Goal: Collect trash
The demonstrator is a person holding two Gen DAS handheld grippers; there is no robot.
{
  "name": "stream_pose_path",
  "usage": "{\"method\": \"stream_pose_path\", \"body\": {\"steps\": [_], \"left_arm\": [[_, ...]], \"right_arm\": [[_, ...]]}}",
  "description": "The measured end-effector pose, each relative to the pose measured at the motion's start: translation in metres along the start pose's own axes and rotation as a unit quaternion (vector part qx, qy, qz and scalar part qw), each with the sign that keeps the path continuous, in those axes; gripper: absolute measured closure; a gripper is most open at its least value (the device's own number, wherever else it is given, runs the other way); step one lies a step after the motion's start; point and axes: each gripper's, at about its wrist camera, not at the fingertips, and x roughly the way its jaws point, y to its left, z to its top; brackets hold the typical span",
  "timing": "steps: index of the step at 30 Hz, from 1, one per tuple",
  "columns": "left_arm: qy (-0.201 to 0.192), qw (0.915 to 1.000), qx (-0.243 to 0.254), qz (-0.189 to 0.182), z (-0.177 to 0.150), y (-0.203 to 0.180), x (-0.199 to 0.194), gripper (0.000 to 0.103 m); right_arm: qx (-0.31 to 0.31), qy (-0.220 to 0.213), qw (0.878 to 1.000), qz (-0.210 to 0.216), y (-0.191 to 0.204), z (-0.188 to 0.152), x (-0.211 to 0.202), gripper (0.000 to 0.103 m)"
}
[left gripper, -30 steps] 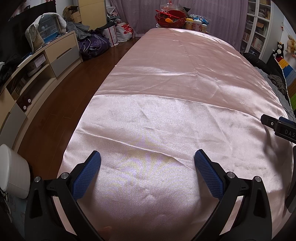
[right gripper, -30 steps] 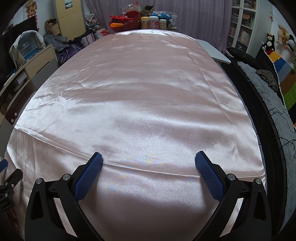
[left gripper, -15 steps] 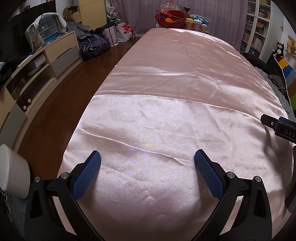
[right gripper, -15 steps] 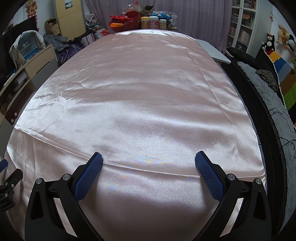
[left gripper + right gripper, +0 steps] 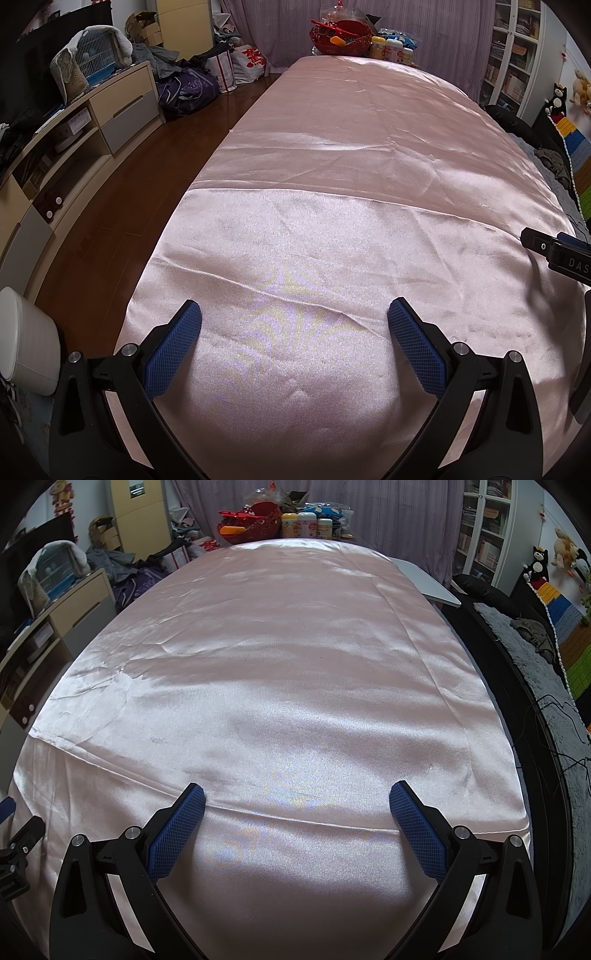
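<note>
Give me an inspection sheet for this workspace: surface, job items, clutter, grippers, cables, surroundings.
Surface: long table under a pink satin cloth, creased, with a seam across the near end.
Job's things: nothing seen; no trash on the cloth in either view.
Clutter: red basket and three bottles at the far end.
Grippers: left gripper and right gripper both over the near end, jaws wide apart, holding nothing.
Cables: thin black cables on the grey blanket to the right.
Surroundings: cabinet with a small cage and bags on the left, bookshelf on the right, white bin beside the near left corner.
</note>
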Motion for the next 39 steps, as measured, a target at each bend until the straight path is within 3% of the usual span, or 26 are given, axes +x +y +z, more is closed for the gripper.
{"method": "stream_pose_path", "body": {"steps": [39], "left_arm": [[0.000, 1.0000, 0.001, -0.002, 0.0036, 0.0003, 0.0017, 0.007]], "right_arm": [[0.000, 0.000, 1.000, 0.000, 0.0010, 0.0000, 0.0002, 0.002]]}}
